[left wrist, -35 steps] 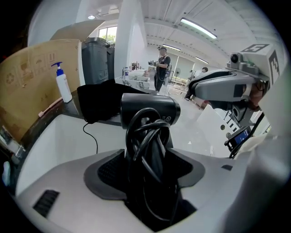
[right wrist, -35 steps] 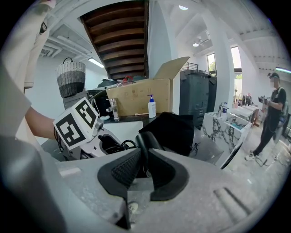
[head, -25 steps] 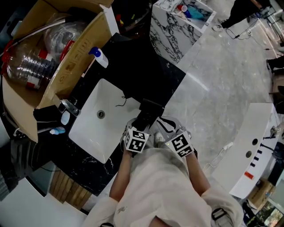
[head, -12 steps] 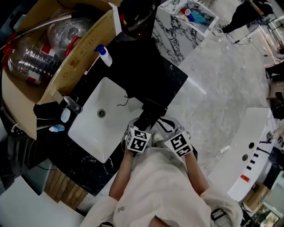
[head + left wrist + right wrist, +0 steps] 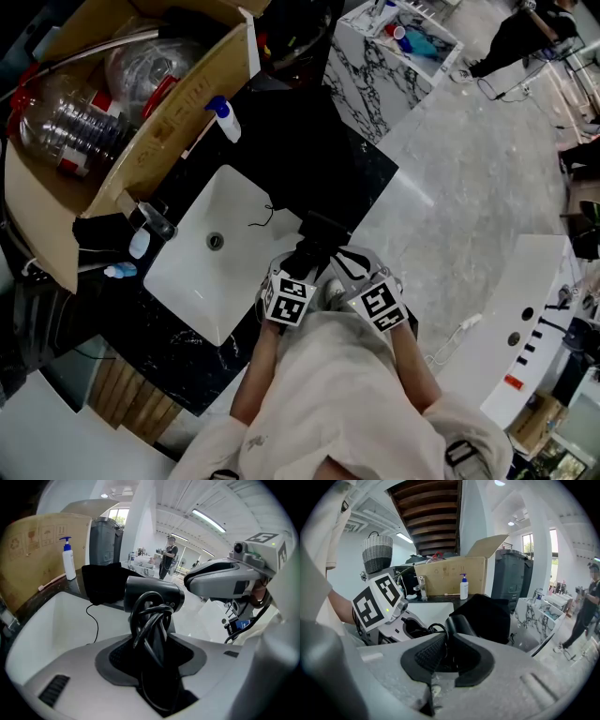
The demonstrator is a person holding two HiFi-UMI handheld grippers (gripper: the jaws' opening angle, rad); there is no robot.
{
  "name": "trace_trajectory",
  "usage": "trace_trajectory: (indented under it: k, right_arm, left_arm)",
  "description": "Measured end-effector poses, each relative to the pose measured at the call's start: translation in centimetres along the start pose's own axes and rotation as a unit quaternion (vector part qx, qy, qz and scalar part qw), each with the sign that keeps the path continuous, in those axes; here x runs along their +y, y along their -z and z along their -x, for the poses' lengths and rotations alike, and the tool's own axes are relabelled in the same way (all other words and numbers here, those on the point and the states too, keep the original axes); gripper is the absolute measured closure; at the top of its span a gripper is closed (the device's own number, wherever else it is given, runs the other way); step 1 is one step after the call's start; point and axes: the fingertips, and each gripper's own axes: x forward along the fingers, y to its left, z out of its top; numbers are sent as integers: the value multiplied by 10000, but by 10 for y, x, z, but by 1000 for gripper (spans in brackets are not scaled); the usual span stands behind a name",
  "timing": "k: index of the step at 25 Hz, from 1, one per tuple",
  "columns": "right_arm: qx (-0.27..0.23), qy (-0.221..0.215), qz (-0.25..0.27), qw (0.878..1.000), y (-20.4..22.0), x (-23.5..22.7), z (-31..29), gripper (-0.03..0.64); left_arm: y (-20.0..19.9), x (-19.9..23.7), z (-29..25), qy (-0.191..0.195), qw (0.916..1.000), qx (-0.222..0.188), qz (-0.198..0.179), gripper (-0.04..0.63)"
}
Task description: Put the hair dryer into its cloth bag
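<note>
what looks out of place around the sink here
The black cloth bag has its thin black drawstring trailing over the rim into the white rectangular sink instead of lying with the bag. Nothing looks spilled or broken.

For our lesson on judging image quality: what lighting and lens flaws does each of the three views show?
Head view: the black cloth bag melts into the dark counter, while the white sink is very bright. Left gripper view: fisheye bending, black corners, the coiled cord in deep shadow. Right gripper view: same curved distortion, the window blown out, the hair dryer dark.
</note>
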Motion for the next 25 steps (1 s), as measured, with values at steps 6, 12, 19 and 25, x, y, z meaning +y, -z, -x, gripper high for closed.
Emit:
trace_trajectory:
  k: [6,12,19,25]
  right_arm:
    - [-45,-91,77,9999,-5,-8,-5,578]
    - [-204,-225,238,9993,-17,-26,-7,578]
    - [-212,-671,532,9961,-27,-53,-21,578]
    - [-129,-967,779,9922,-29,-71,-33,578]
  left_arm:
    - [0,7,5,-165,9997,-54,158,403]
    - [-2,13,12,-432,9982,-79,401,403]
    - [-6,16,13,-787,9934,-172,812,403]
    - [-6,15,13,-1062,9874,-153,1166,403]
